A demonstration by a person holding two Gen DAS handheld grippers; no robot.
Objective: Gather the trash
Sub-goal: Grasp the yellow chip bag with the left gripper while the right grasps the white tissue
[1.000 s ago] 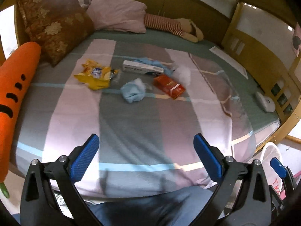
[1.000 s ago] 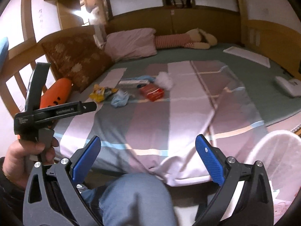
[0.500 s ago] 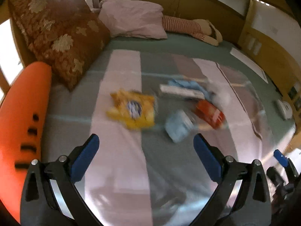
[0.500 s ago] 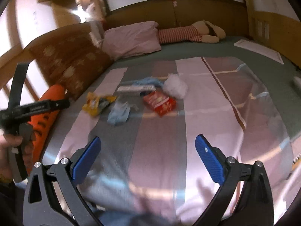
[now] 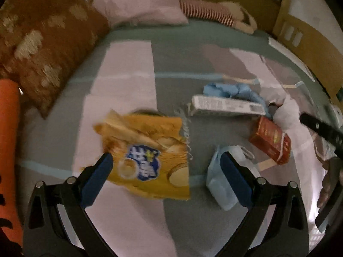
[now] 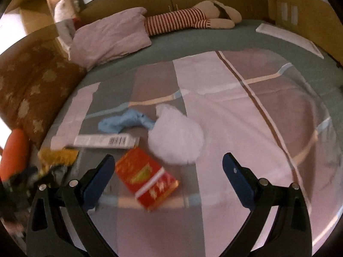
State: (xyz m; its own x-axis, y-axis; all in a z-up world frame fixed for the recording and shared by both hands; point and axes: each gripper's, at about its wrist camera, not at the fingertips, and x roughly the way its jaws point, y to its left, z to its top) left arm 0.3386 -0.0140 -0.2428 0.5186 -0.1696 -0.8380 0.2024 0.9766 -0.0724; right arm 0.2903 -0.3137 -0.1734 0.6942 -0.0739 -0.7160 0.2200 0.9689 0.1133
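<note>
1. Plainly, found the trash bunched together mid-bed: a yellow snack bag (image 5: 148, 156), a pale blue packet (image 5: 223, 182), a red carton (image 6: 145, 182), a long white box with a barcode (image 6: 103, 141), a crumpled blue glove or cloth (image 6: 126, 123) and a white wad of plastic or tissue (image 6: 175, 141).
2. Saw none of it lifted; all lay loose on the striped quilt (image 6: 235, 128), close enough together for both tools to work at once.
3. Caught the left gripper (image 5: 166, 160) angled down over the snack bag, jaws just closing a little yet wide, the bag framed between the blue pads and not pinched. Judged that a lining-up for a grab.
4. Caught the right gripper (image 6: 169, 162) likewise spread wide above the red carton, which sat nearer its left pad, untouched.
5. Judged the limp bag likely to crumple and slide, hence the steep approach from above.
6. Noted, further out, a brown floral cushion (image 5: 42, 49), an orange carrot plush (image 5: 8, 128), a pink pillow (image 5: 139, 4) and a striped soft doll (image 6: 182, 19) along the bed's edges, presumably belongings and not trash.
7. Spotted no bin in either view.
</note>
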